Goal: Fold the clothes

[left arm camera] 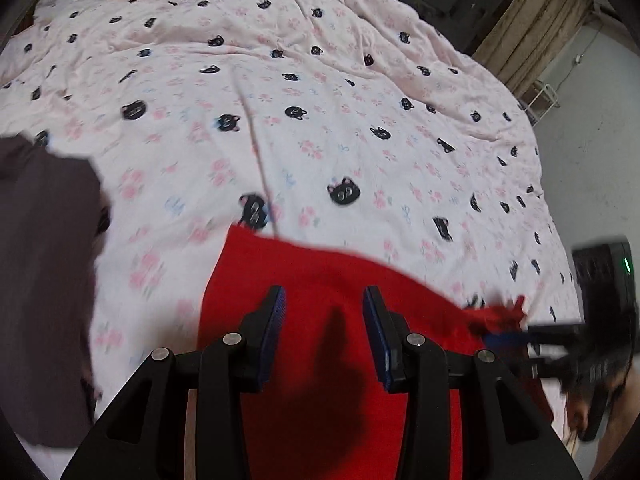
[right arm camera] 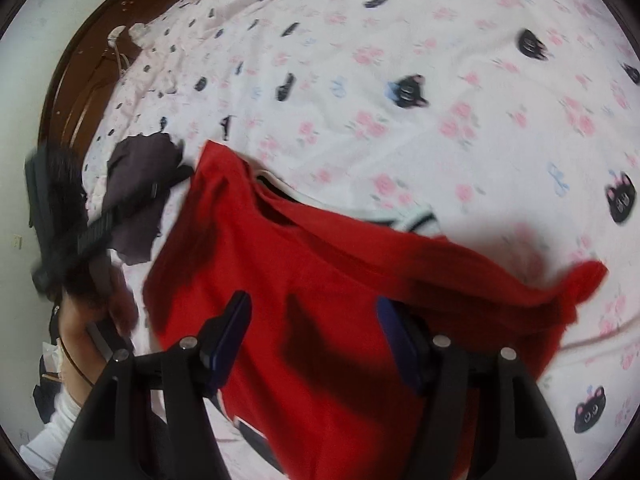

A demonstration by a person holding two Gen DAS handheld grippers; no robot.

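A red garment [right arm camera: 312,300] lies on the bed [left arm camera: 320,100], long axis running left-right across both views. Both the left hand-held gripper [left arm camera: 324,312] and right hand-held gripper [right arm camera: 316,328] hover above it, jaws apart.

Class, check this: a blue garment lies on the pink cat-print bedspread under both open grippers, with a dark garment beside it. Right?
Not quite: the garment is red, not blue, as both wrist views show. The bedspread, open grippers and dark garment are as stated.
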